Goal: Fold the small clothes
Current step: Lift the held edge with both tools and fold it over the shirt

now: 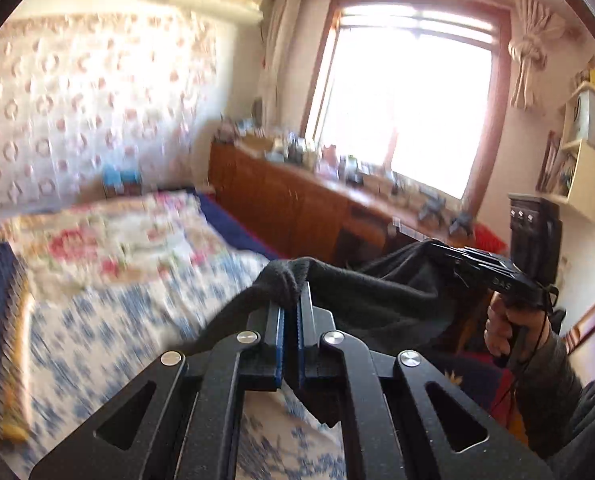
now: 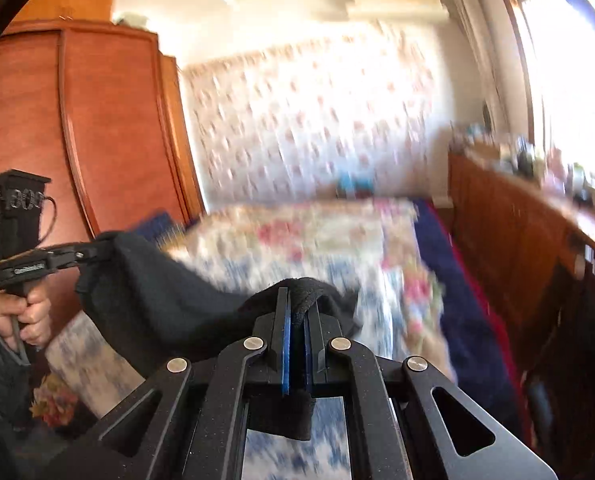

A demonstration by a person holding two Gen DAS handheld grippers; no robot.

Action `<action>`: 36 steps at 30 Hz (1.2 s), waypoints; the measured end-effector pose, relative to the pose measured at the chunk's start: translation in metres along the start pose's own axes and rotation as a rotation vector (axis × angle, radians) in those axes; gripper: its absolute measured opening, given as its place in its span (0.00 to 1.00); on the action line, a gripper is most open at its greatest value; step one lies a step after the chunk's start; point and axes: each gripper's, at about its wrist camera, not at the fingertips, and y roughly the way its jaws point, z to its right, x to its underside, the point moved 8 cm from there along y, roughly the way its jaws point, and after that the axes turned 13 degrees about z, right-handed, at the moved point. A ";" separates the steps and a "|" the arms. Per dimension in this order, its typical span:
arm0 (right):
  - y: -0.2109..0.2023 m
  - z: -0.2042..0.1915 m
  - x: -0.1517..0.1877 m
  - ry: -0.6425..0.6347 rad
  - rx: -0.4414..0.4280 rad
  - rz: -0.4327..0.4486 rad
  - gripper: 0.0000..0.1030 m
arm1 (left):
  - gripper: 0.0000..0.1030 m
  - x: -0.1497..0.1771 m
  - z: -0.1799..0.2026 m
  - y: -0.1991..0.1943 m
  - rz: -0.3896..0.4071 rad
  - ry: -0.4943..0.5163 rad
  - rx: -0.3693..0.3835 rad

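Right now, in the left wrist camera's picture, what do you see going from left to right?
Flowery bedspread → left gripper pinching the black garment → wooden cabinet under the bright window → right gripper gripping the garment's other end → hand → wall shelf.

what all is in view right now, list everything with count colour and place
garment: 1, black, held up between both grippers above the bed
bed cover: 1, white with blue and pink flowers, on the bed below
wardrobe: 1, reddish wood, left of the bed in the right wrist view
sideboard: 1, brown wood, cluttered top, under the window
window: 1, bright, far wall
left gripper: 1, black, shut on garment
right gripper: 1, black, shut on garment
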 end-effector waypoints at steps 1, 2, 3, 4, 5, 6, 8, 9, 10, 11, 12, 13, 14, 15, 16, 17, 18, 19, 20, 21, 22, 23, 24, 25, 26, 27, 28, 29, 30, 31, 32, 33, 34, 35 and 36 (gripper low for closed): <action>-0.003 -0.007 -0.018 -0.011 -0.014 0.032 0.04 | 0.05 -0.018 -0.004 -0.008 0.029 -0.006 -0.005; -0.005 -0.014 -0.036 -0.023 -0.022 0.063 0.04 | 0.05 -0.030 -0.007 -0.015 0.051 -0.013 -0.008; -0.005 -0.019 -0.048 -0.034 -0.030 0.082 0.04 | 0.05 -0.043 -0.012 -0.021 0.071 -0.019 -0.016; -0.004 -0.025 -0.061 -0.042 -0.036 0.103 0.04 | 0.05 -0.055 -0.018 -0.027 0.087 -0.019 -0.034; 0.000 -0.030 -0.072 -0.047 -0.044 0.117 0.04 | 0.05 -0.062 -0.023 -0.030 0.096 -0.017 -0.047; 0.006 -0.035 -0.081 -0.051 -0.056 0.121 0.04 | 0.05 -0.069 -0.029 -0.032 0.102 -0.015 -0.062; 0.022 -0.041 -0.090 -0.061 -0.057 0.115 0.04 | 0.05 -0.078 -0.047 -0.032 0.104 -0.011 -0.102; 0.033 -0.044 -0.093 -0.070 -0.057 0.105 0.04 | 0.05 -0.079 -0.052 -0.032 0.105 -0.008 -0.117; 0.045 -0.045 -0.096 -0.073 -0.055 0.101 0.04 | 0.05 -0.082 -0.063 -0.030 0.107 -0.004 -0.138; 0.057 -0.046 -0.099 -0.071 -0.059 0.093 0.04 | 0.05 -0.084 -0.070 -0.029 0.110 -0.005 -0.151; 0.068 -0.045 -0.101 -0.069 -0.057 0.089 0.04 | 0.05 -0.088 -0.082 -0.028 0.117 -0.012 -0.169; 0.073 -0.044 -0.104 -0.071 -0.053 0.091 0.04 | 0.05 -0.089 -0.087 -0.027 0.119 -0.016 -0.182; 0.081 -0.045 -0.107 -0.070 -0.053 0.096 0.04 | 0.05 -0.091 -0.093 -0.028 0.124 -0.016 -0.196; 0.090 -0.045 -0.109 -0.063 -0.055 0.099 0.04 | 0.05 -0.093 -0.098 -0.029 0.128 -0.009 -0.212; 0.093 -0.045 -0.111 -0.064 -0.060 0.104 0.04 | 0.05 -0.092 -0.100 -0.031 0.129 -0.001 -0.221; 0.095 -0.047 -0.109 -0.073 -0.061 0.109 0.04 | 0.05 -0.090 -0.101 -0.032 0.129 0.005 -0.226; 0.095 -0.047 -0.106 -0.080 -0.064 0.110 0.04 | 0.05 -0.087 -0.101 -0.035 0.128 0.013 -0.231; 0.093 -0.049 -0.101 -0.084 -0.072 0.105 0.04 | 0.05 -0.081 -0.101 -0.039 0.123 0.020 -0.235; 0.091 -0.051 -0.091 -0.092 -0.078 0.094 0.04 | 0.05 -0.073 -0.101 -0.040 0.115 0.020 -0.239; 0.092 -0.051 -0.077 -0.099 -0.083 0.076 0.04 | 0.05 -0.059 -0.103 -0.044 0.099 0.021 -0.243; 0.086 -0.045 -0.066 -0.097 -0.089 0.057 0.04 | 0.05 -0.046 -0.104 -0.045 0.085 0.021 -0.246; 0.083 -0.044 -0.053 -0.091 -0.096 0.033 0.04 | 0.05 -0.027 -0.106 -0.047 0.064 0.015 -0.249; 0.080 -0.044 -0.036 -0.086 -0.104 0.003 0.04 | 0.05 -0.015 -0.109 -0.047 0.048 0.006 -0.249; 0.085 -0.043 -0.021 -0.082 -0.111 -0.029 0.04 | 0.05 0.011 -0.111 -0.049 0.014 -0.012 -0.245; 0.082 -0.043 -0.005 -0.075 -0.115 -0.059 0.04 | 0.05 0.025 -0.108 -0.048 -0.005 -0.020 -0.243; 0.078 -0.043 0.013 -0.062 -0.125 -0.091 0.04 | 0.05 0.043 -0.107 -0.049 -0.028 -0.032 -0.239; 0.076 -0.043 0.027 -0.053 -0.134 -0.118 0.04 | 0.05 0.066 -0.107 -0.048 -0.060 -0.048 -0.236; 0.075 -0.043 0.038 -0.047 -0.137 -0.143 0.04 | 0.05 0.076 -0.105 -0.047 -0.082 -0.056 -0.235; 0.076 -0.042 0.051 -0.038 -0.143 -0.177 0.04 | 0.05 0.094 -0.107 -0.043 -0.119 -0.077 -0.232; 0.078 -0.042 0.058 -0.034 -0.148 -0.198 0.04 | 0.05 0.103 -0.106 -0.041 -0.138 -0.089 -0.228; 0.082 -0.041 0.063 -0.034 -0.149 -0.215 0.04 | 0.05 0.110 -0.107 -0.038 -0.156 -0.095 -0.228; 0.085 -0.040 0.067 -0.033 -0.149 -0.232 0.04 | 0.05 0.119 -0.109 -0.034 -0.177 -0.101 -0.233; 0.090 -0.037 0.069 -0.022 -0.153 -0.249 0.04 | 0.05 0.125 -0.112 -0.030 -0.189 -0.113 -0.232; 0.095 -0.035 0.071 -0.010 -0.155 -0.259 0.04 | 0.05 0.127 -0.116 -0.029 -0.194 -0.120 -0.229; 0.104 -0.033 0.070 0.000 -0.155 -0.268 0.04 | 0.05 0.130 -0.121 -0.028 -0.200 -0.128 -0.231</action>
